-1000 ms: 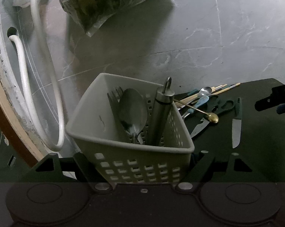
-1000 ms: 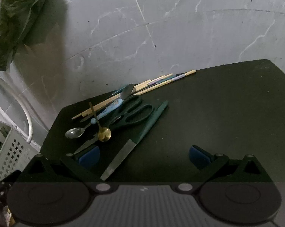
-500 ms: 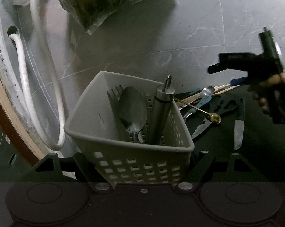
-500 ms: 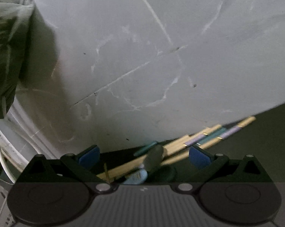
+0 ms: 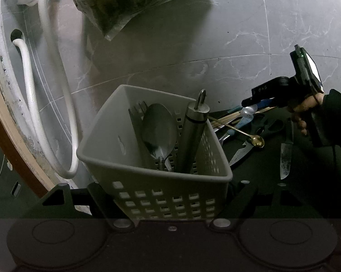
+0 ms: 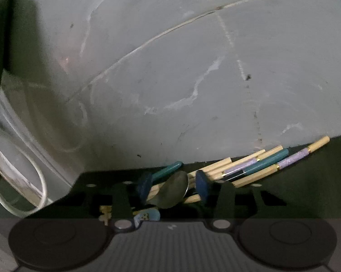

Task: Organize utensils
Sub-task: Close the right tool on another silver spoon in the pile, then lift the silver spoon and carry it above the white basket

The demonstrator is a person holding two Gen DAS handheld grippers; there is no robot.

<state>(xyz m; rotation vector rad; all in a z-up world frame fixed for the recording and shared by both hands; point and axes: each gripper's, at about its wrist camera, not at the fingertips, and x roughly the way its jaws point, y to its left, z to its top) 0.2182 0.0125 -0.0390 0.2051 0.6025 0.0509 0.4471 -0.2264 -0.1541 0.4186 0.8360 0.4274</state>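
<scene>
Gripper work first, from the left wrist view: we are holding the grey slotted basket (image 5: 152,179) with our left gripper (image 5: 170,195), its jaws narrowed onto the basket's lower wall, so the basket is sitting tilted at the desk's (image 5: 306,192) left end. Inside it a large spoon (image 5: 159,129), a fork (image 5: 137,111) behind it and a steel cylinder with a ring top (image 5: 194,133) are already standing. To the right, the rest of the utensils are lying in a loose heap on the dark desk: a gold spoon (image 5: 256,140), scissors (image 5: 267,124) and a knife (image 5: 286,158) a little apart. Our right hand (image 5: 306,111) is bringing the right gripper (image 5: 261,97) down over the far side of that heap.

From the right wrist view, we are closing the right gripper (image 6: 172,185) on the heap; a silver spoon bowl (image 6: 175,189) is sitting between the blue pads (image 6: 202,185), with the chopsticks (image 6: 261,163) fanned behind. Whether the pads are pressing yet we cannot tell.

We are judging this as the pick step for the next utensil. The next move is calling for a firm close on the spoon alone, a clean lift free of the chopsticks, then a carry left into the basket.
</scene>
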